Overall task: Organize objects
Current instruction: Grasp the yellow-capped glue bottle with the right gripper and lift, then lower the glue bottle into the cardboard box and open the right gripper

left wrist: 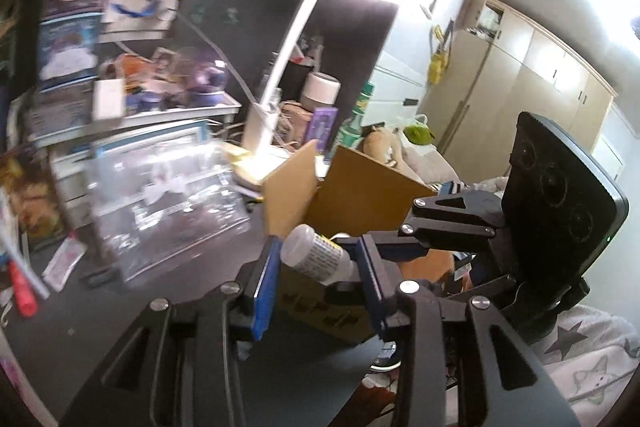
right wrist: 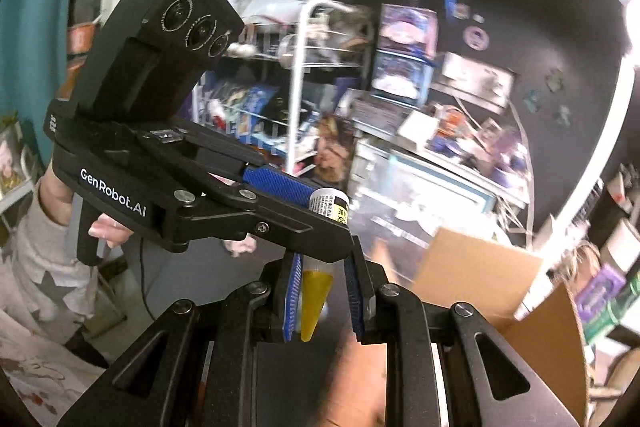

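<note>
Your two grippers meet over the open cardboard box [left wrist: 360,187] at the edge of the dark desk [left wrist: 120,315]. Your left gripper [left wrist: 318,259] is tilted, its blue pads clamped on a small white labelled bottle [left wrist: 316,253] held slantwise above the box. Your right gripper [right wrist: 322,301] is closed around the bottle's yellow cone tip [right wrist: 314,301], or seems to be, since blur softens that view. Behind, a lit white desk lamp [left wrist: 288,55] and cluttered shelves [left wrist: 132,107]; a clear plastic container [left wrist: 168,195] sits left of the box.
</note>
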